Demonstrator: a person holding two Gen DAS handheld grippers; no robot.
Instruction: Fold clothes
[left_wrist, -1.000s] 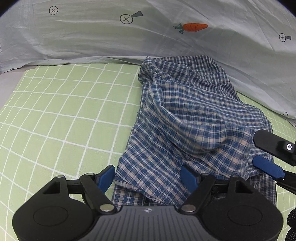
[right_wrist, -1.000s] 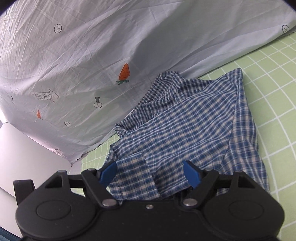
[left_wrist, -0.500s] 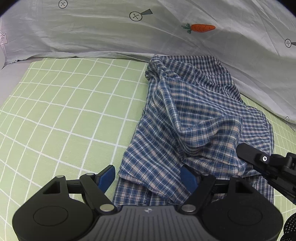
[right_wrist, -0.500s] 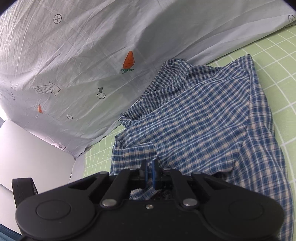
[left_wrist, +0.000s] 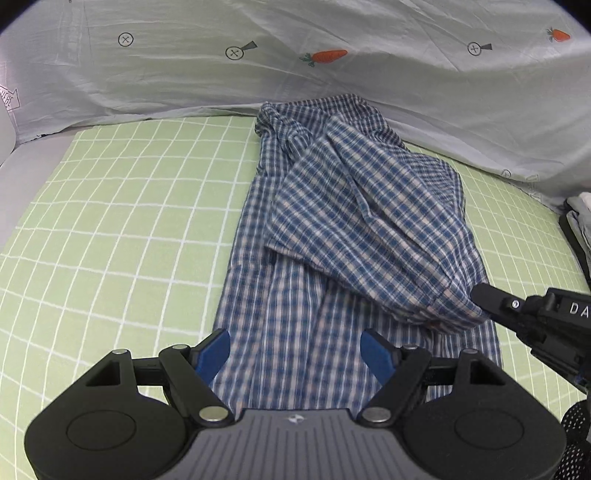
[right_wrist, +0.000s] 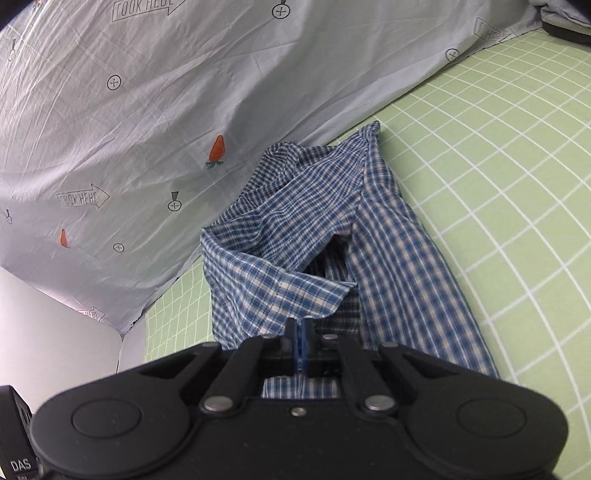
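Note:
A blue and white plaid shirt lies lengthwise on a green grid sheet. My left gripper is open and empty, hovering over the shirt's near hem. My right gripper is shut on the shirt's cuff end and holds that fold lifted above the rest of the shirt. In the left wrist view the right gripper shows at the right, pinching the raised cloth.
A pale grey sheet with carrot and arrow prints hangs behind the shirt, also in the right wrist view. A stack of grey items sits at the right edge. A white panel stands at the left.
My right gripper closed on the shirt's cuff end and lifted it up and back. The left gripper stayed open and drew back, showing more of the shirt's lower part.

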